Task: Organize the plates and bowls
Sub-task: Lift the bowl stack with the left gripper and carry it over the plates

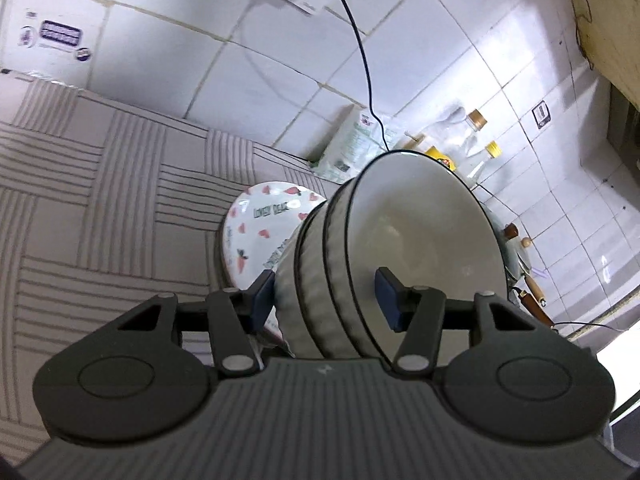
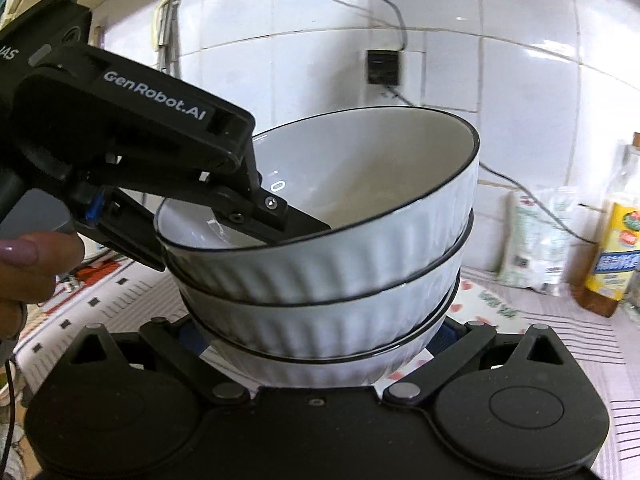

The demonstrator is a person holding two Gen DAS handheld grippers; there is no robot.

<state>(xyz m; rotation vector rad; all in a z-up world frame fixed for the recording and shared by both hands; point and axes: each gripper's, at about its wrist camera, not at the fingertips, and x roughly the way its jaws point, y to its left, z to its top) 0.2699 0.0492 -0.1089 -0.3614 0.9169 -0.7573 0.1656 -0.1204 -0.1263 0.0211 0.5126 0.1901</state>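
Left wrist view: left gripper (image 1: 326, 294) clamped rims of 3 stacked bowls (image 1: 400, 240), 12 o'clock; right gripper (image 2: 316, 344) cradled base, grip unclear. Heavy, slick, fragile ceramic.

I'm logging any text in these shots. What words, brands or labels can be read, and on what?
"GenRobot.AI": on the left gripper, seen from the right wrist.
"LOVELY DEAR": on the strawberry plate, last letters hidden by the bowls.
"AS": partial, at the edge of the left gripper's body.
Wall sticker, bag and bottle label: too blurred to read.
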